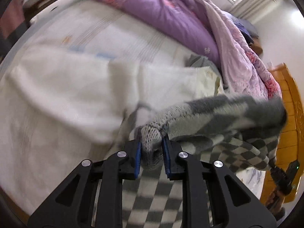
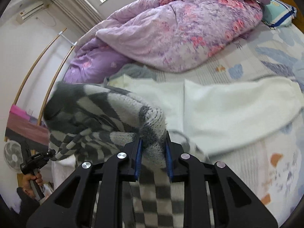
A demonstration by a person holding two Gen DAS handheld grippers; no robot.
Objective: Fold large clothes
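A grey-and-white checkered knit sweater (image 1: 218, 121) hangs between both grippers above the bed. My left gripper (image 1: 151, 146) is shut on a bunched knit edge of it. My right gripper (image 2: 153, 148) is shut on another knit edge of the same sweater (image 2: 91, 110). The sweater's body drapes down below the jaws in both views. Each view shows the other gripper at the sweater's far end: the right one in the left wrist view (image 1: 283, 176), the left one in the right wrist view (image 2: 36, 161). A white garment (image 2: 237, 110) lies flat on the bed beyond the sweater.
A purple floral quilt (image 2: 180, 28) is piled along the far side of the bed. The bed sheet (image 2: 266, 60) has pale blue and orange prints. A wooden headboard (image 1: 288, 125) stands at the right. A fan (image 2: 12, 156) stands by the wall.
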